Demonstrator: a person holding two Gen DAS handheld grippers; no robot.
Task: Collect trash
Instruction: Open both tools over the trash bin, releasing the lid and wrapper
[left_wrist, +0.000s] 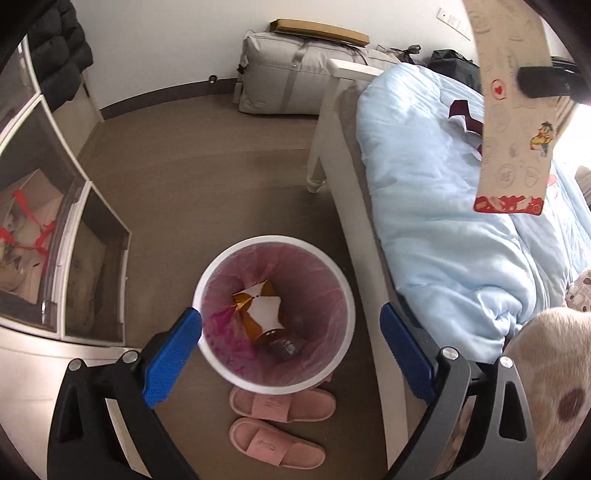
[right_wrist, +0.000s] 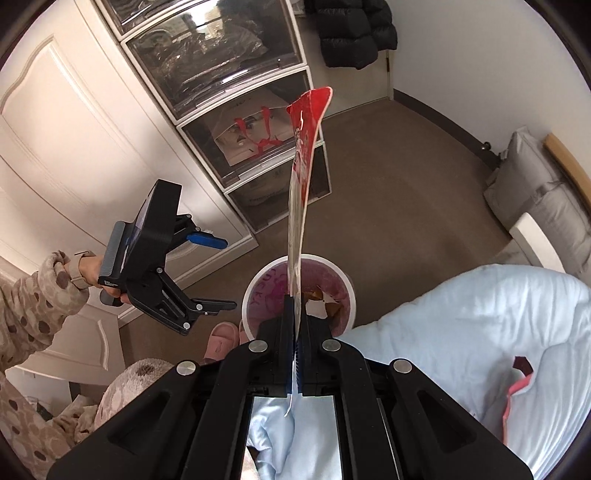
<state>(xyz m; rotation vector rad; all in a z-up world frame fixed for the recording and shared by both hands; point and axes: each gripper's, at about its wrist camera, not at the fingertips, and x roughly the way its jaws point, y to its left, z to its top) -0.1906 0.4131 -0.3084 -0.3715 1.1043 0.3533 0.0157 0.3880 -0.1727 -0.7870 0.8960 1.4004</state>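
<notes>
— Pink liner, white rim: where does the bin (left_wrist: 273, 314) stand?

— On the brown floor (left_wrist: 221, 177), close beside the bed frame (left_wrist: 354, 206) on its right, with slippers (left_wrist: 280, 428) touching its near edge. Bare floor runs far and left of it, up to the drawers (left_wrist: 48, 229).

— And the left tongs (left_wrist: 291, 343)?

— Spread wide apart, holding nothing, hanging over the bin; in that view its rim sits between the blue pads (left_wrist: 173, 354).

— The right tongs (right_wrist: 294, 332)?

— Pressed together on a long flat wrapper (right_wrist: 301, 184), gripped at its near end. It stands edge-on, its red tip pointing toward the drawers (right_wrist: 236, 122).

— Where is it relative to the bin?

— In the left view the wrapper (left_wrist: 513, 122) hangs above the blue quilt (left_wrist: 436, 206), right of the bin and apart from it. Some trash (left_wrist: 264, 306) already lies in the bin.
</notes>
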